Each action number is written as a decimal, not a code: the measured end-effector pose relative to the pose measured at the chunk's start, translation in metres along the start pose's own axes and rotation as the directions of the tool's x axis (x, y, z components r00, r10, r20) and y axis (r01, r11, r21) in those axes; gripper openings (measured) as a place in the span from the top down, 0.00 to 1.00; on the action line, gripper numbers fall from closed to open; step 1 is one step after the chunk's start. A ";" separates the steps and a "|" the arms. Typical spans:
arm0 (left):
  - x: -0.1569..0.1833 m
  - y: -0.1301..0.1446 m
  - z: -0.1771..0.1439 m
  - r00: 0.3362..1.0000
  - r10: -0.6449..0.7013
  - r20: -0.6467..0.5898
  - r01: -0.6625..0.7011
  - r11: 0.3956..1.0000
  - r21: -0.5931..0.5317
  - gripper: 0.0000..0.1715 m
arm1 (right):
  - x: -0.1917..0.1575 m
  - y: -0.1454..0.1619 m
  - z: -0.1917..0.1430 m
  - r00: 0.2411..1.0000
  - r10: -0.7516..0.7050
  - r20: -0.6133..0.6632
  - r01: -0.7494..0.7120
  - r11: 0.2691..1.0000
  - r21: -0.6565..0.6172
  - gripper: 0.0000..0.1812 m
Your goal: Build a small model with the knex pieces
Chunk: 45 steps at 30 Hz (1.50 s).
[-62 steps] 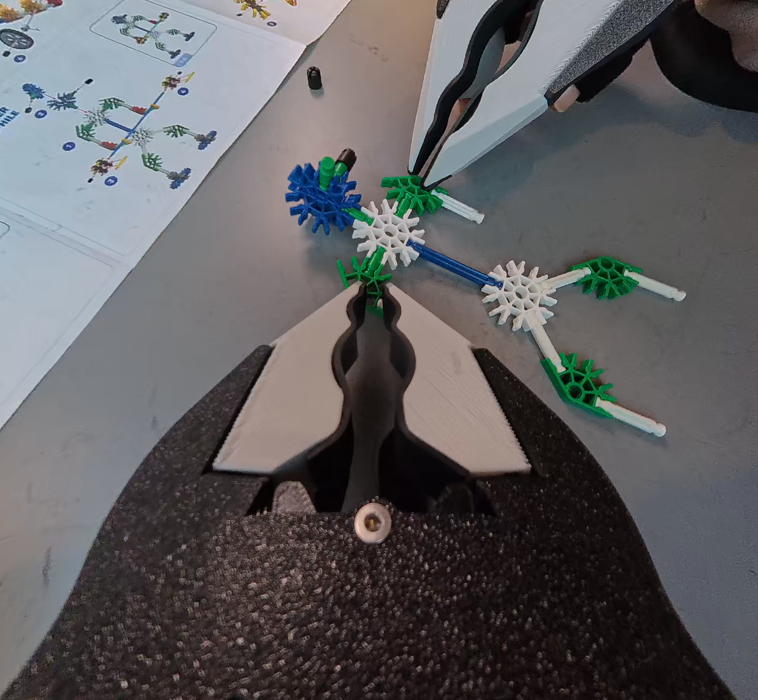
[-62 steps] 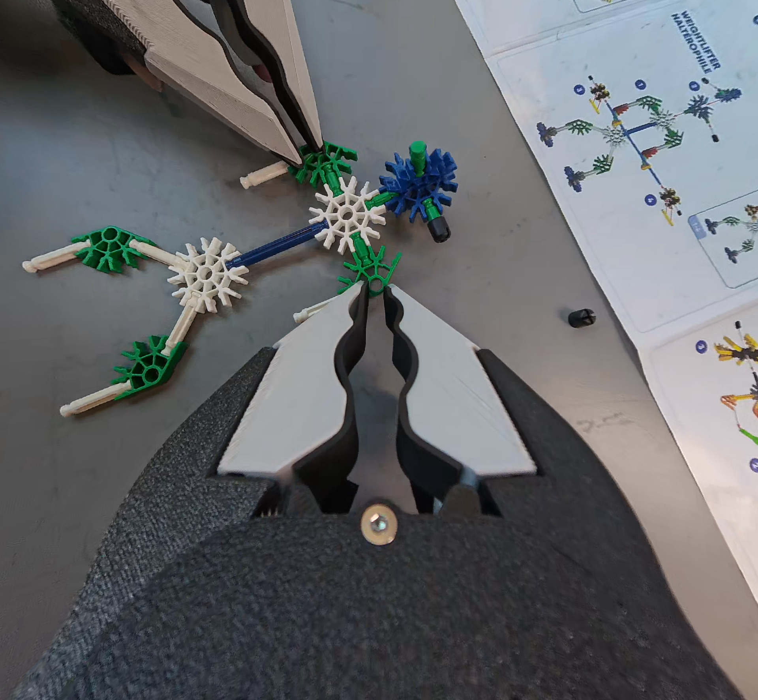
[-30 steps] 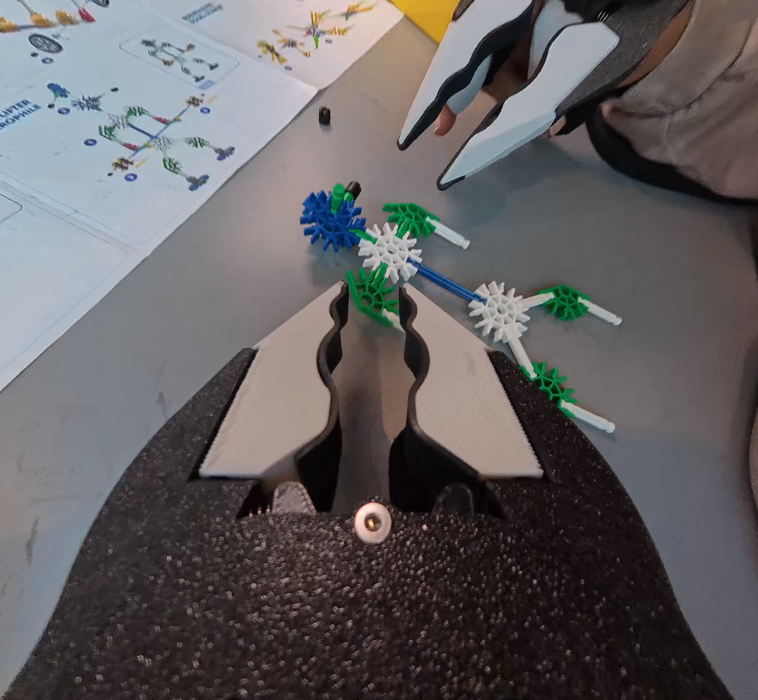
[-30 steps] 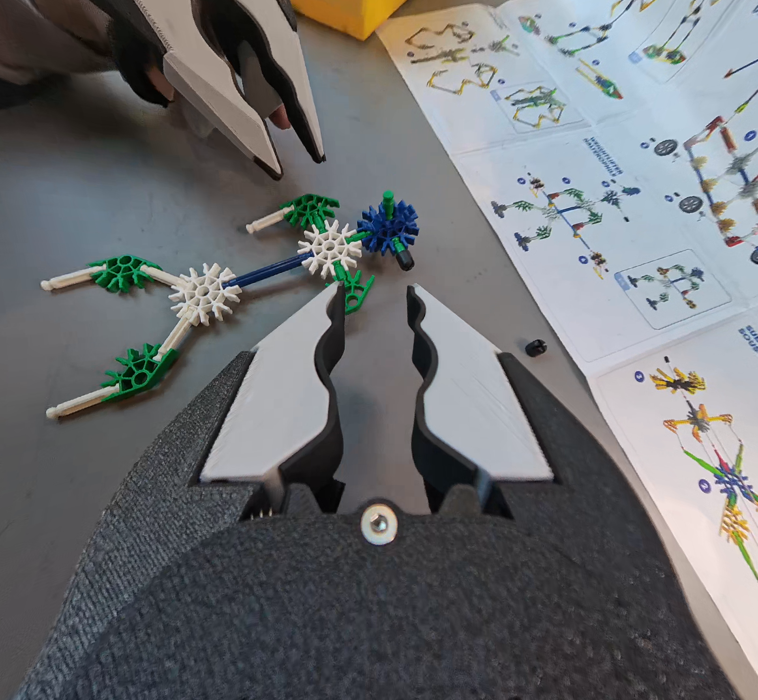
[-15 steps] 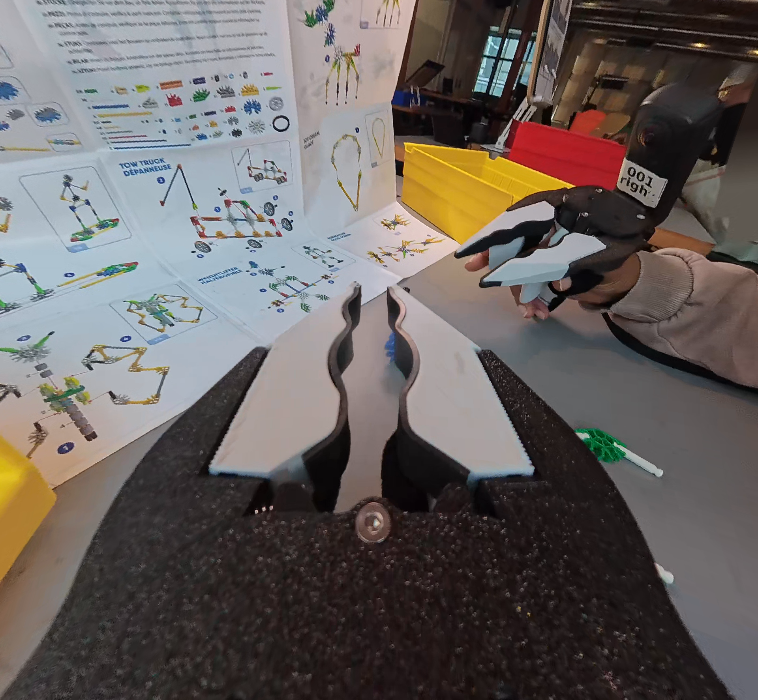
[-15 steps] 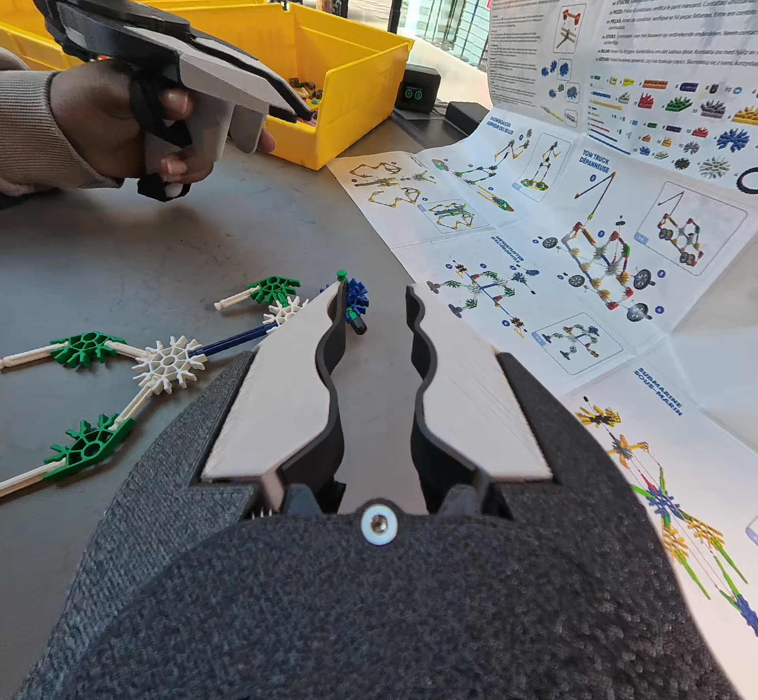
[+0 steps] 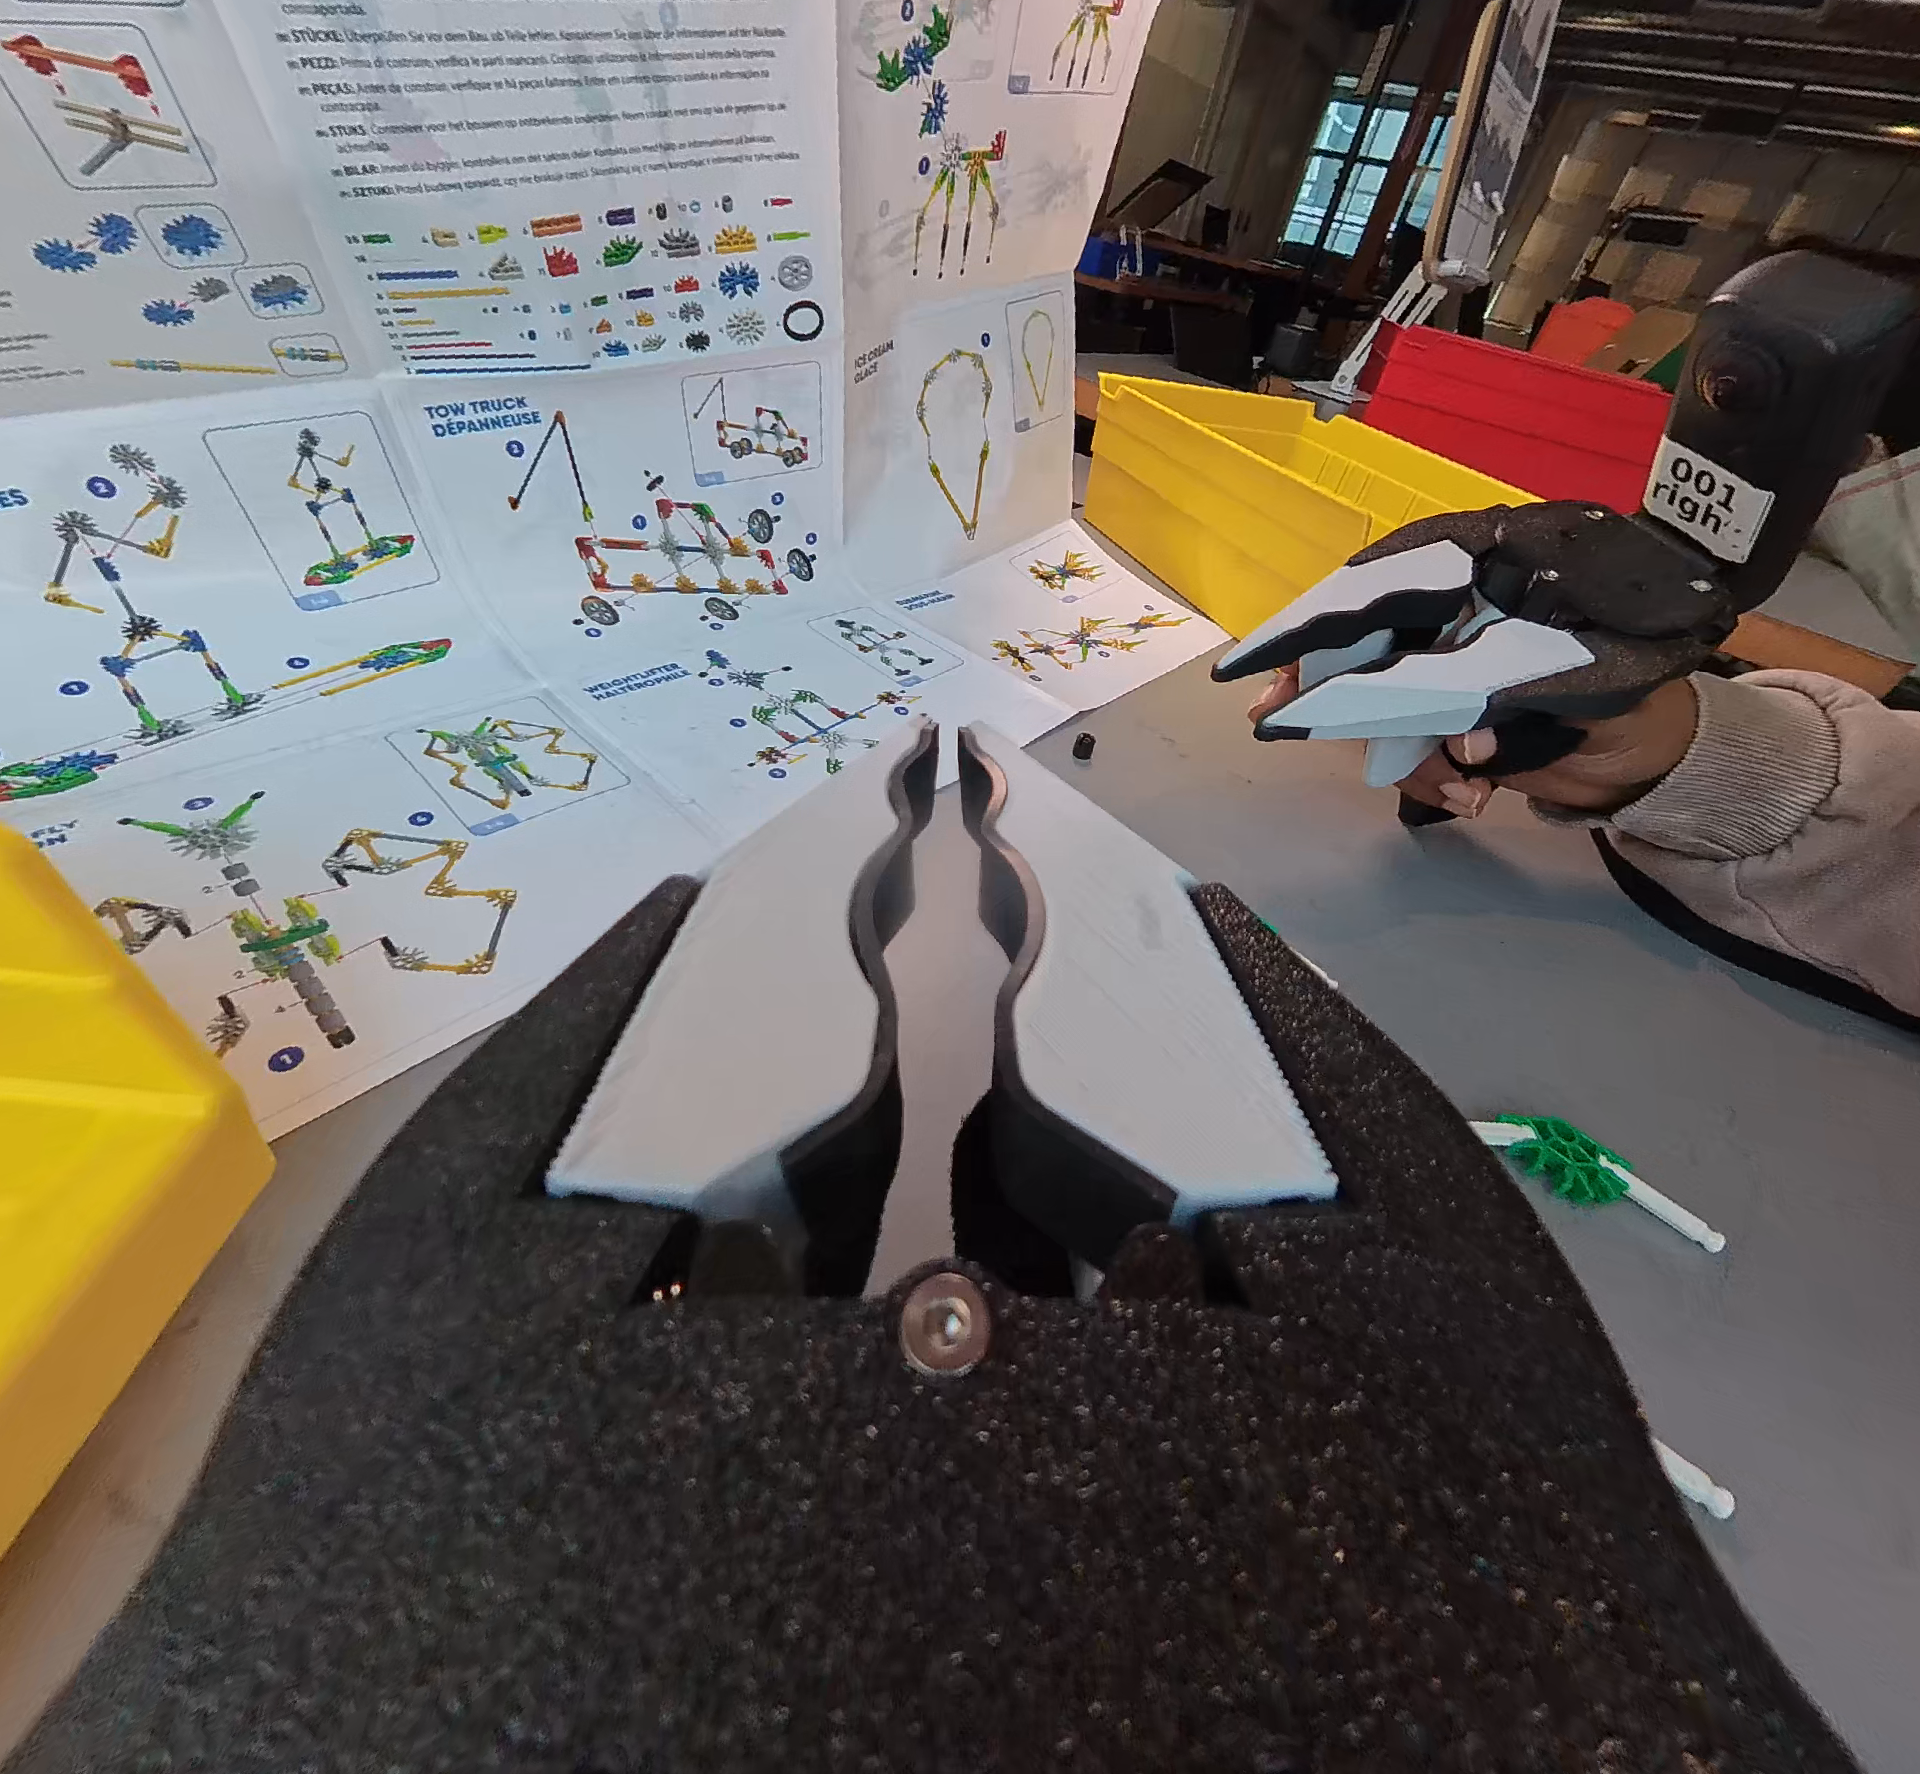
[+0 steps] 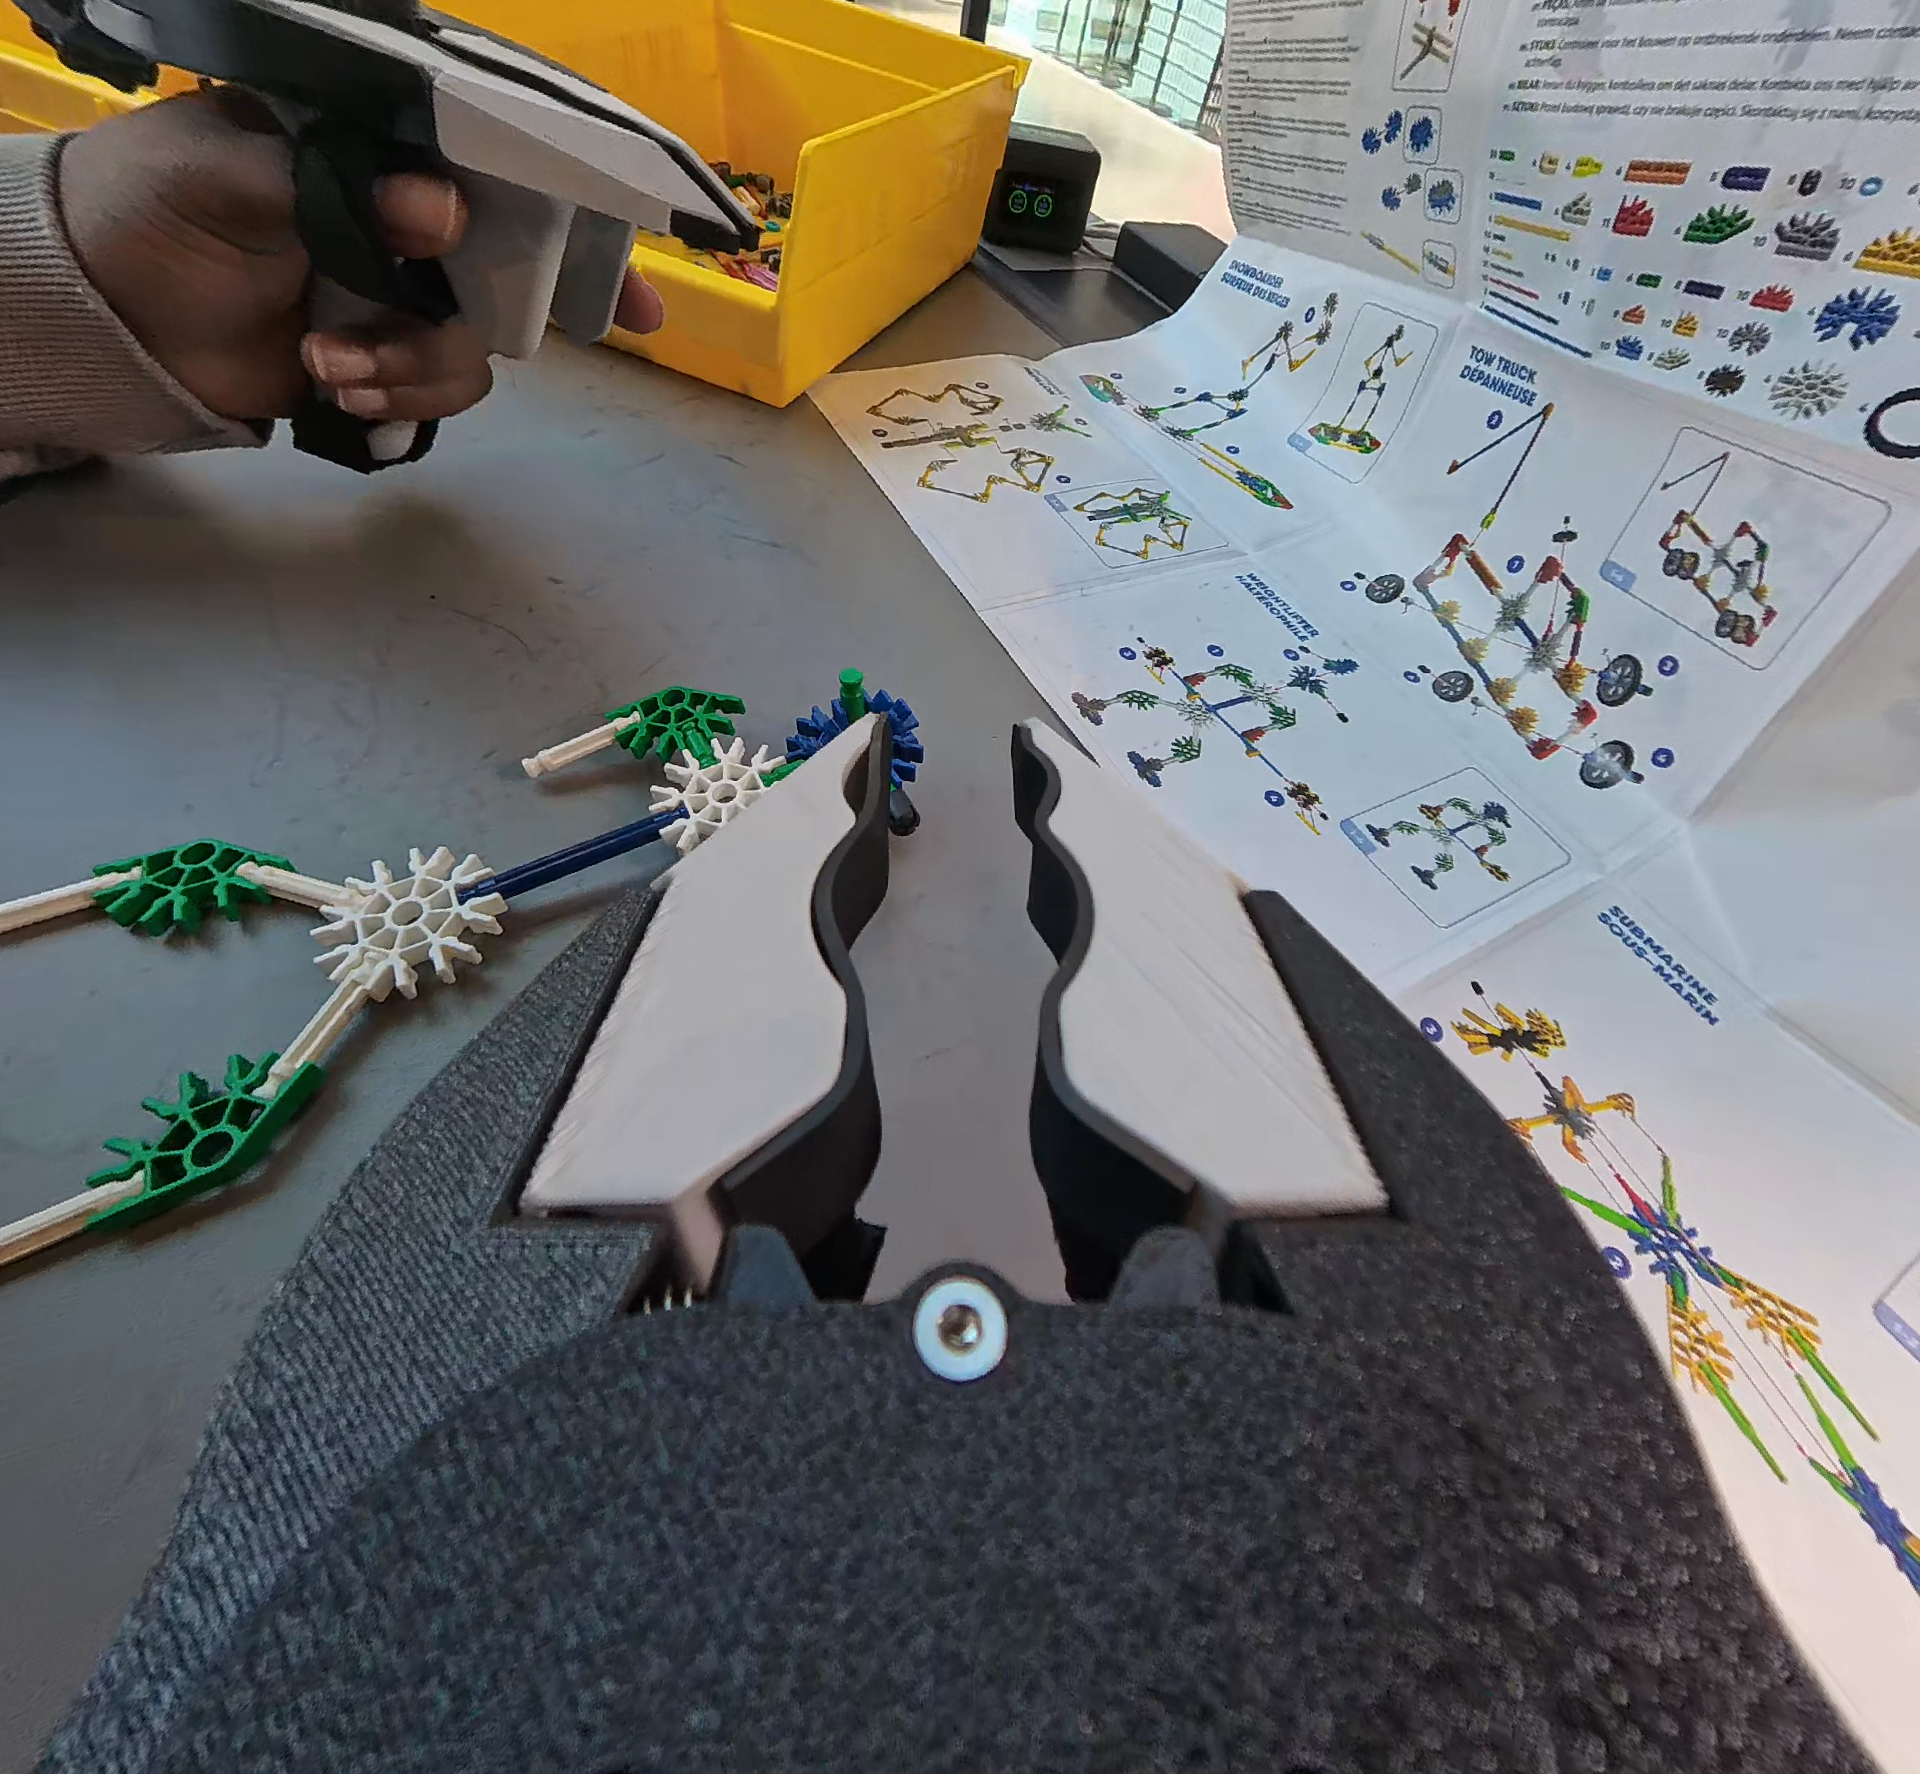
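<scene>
A toy figure of white snowflake connectors, green connectors, a blue rod and a blue connector lies flat on the grey table. My right gripper is open and empty, and its left fingertip hovers over the blue connector. It also shows in the left wrist view, held in a hand above the table. My left gripper is empty, with its jaws closed to a thin slit, and points at the instruction sheet. It shows in the right wrist view, raised above the table. One green connector of the figure shows beside it.
The big folded instruction sheet lies on the table and stands up behind it. A small black cap lies near its edge. Yellow bins, a red bin and a black device ring the work area. Spacing between my two grippers at the tips: around 15 centimetres. About 15 centimetres separates my right fingertips from the figure. Look for it in the right wrist view too.
Both grippers have let go of the figure's green connectors, pulled back and tilted up to level. The left jaws opened, then narrowed to a slit. The right jaws stay apart.
</scene>
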State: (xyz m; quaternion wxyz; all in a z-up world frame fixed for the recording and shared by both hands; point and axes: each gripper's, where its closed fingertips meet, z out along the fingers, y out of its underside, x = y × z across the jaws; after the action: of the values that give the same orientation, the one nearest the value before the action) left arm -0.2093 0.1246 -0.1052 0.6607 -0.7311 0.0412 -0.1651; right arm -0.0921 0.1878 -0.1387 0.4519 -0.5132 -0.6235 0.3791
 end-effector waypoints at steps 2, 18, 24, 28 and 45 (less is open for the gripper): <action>-0.004 -0.001 -0.001 1.000 -0.009 0.012 0.009 1.000 0.003 0.98 | 0.000 0.000 0.000 1.000 0.000 -0.004 0.000 1.000 -0.001 0.88; -0.015 -0.022 -0.011 0.999 0.025 0.046 -0.028 0.998 0.064 0.79 | -0.004 0.002 0.001 1.000 -0.016 0.012 0.016 1.000 -0.013 0.89; -0.033 -0.090 -0.053 0.965 0.173 0.197 -0.209 0.961 0.182 0.75 | 0.000 0.001 -0.001 1.000 0.003 0.001 -0.003 1.000 -0.003 0.89; -0.070 -0.155 -0.125 0.852 0.273 0.446 -0.378 0.911 0.164 0.71 | 0.007 -0.002 -0.004 0.998 0.057 -0.007 -0.056 0.998 0.023 0.89; -0.254 0.049 -0.436 0.746 0.467 0.474 0.418 0.226 -0.880 0.82 | 0.027 -0.010 -0.017 0.981 0.190 0.022 -0.192 0.974 0.121 0.88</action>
State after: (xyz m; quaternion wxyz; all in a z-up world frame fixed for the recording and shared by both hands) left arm -0.5700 -0.2256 -0.1689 0.0239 -0.9788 -0.0908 0.1822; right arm -0.0811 0.2130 -0.1191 0.4407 -0.5400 -0.5491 0.4611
